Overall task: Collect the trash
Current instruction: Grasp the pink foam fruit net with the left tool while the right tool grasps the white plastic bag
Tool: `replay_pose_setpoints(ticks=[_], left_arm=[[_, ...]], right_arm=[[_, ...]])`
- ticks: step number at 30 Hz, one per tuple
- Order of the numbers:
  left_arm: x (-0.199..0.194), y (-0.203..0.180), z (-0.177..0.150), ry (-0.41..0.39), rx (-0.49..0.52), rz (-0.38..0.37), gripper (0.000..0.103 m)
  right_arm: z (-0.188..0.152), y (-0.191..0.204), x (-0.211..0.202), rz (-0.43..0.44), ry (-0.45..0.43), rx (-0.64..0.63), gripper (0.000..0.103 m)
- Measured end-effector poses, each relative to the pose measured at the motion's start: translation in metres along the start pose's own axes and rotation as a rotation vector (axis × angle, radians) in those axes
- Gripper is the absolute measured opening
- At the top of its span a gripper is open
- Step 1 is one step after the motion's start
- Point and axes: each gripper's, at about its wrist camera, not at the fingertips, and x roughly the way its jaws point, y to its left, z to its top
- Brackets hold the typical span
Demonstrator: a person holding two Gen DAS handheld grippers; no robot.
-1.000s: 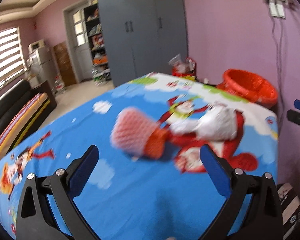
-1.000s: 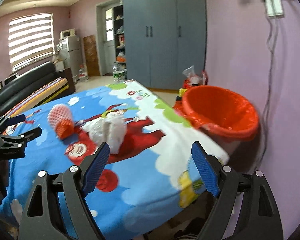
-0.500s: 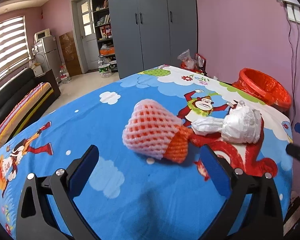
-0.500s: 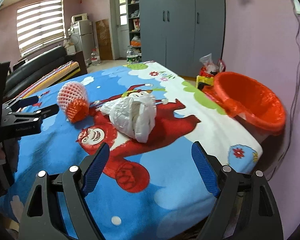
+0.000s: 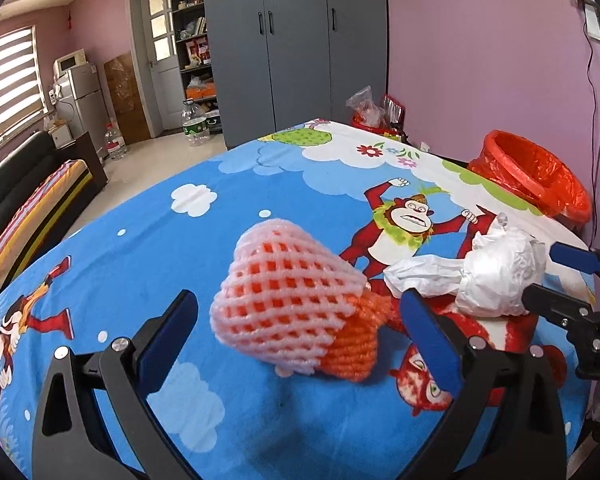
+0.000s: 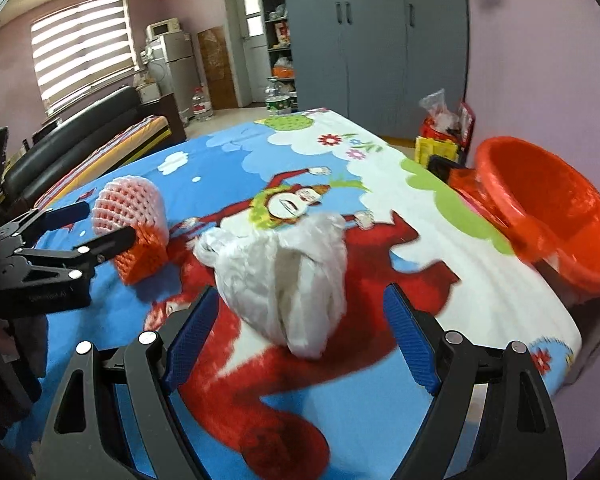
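A pink-white foam fruit net [image 5: 284,296] with an orange foam net [image 5: 352,344] tucked against it lies on the cartoon bed sheet [image 5: 140,232]. My left gripper [image 5: 297,298] is open, its blue pads flanking the net's near end. To its right lies a crumpled white plastic bag [image 5: 496,280]. In the right wrist view that white bag [image 6: 284,272] sits just ahead of and between the tips of my open right gripper [image 6: 300,296]. The foam net [image 6: 128,208] and left gripper [image 6: 104,224] show at the left there. The right gripper [image 5: 556,280] shows beside the bag in the left wrist view.
A red bin with an orange-red liner [image 6: 548,208] stands off the bed's right edge by the pink wall. A grey wardrobe [image 5: 300,40] is behind the bed. A black sofa [image 6: 80,136] runs along the left. Water bottles [image 5: 194,124] stand on the floor.
Both grippers have moved forward and lower towards the bed. The foam net now sits between the left fingertips and the white bag between the right ones. Neither item has shifted.
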Motion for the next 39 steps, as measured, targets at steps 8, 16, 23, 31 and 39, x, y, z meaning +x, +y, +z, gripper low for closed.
replay_pose_setpoints(ticks=[8,16,23,31,39], left_arm=[[0.017,0.002,-0.011,0.065,-0.001,-0.004,0.072],[0.000,-0.006,-0.015,0.019,0.054,-0.059,0.032],[-0.035,-0.018,-0.023,-0.037,0.055,-0.052,0.031],[-0.070,-0.036,-0.036,-0.065,0.080,-0.075,0.032],[-0.102,-0.055,-0.042,-0.101,0.118,-0.093,0.032]], right_arm=[[0.001,0.010,0.016,-0.009,0.024,-0.059,0.066],[-0.007,0.014,-0.007,-0.002,-0.012,-0.073,0.038],[-0.018,0.009,-0.041,-0.011,-0.051,-0.041,0.038],[-0.032,0.009,-0.082,-0.026,-0.097,-0.020,0.038],[-0.042,0.006,-0.114,-0.040,-0.141,0.005,0.038]])
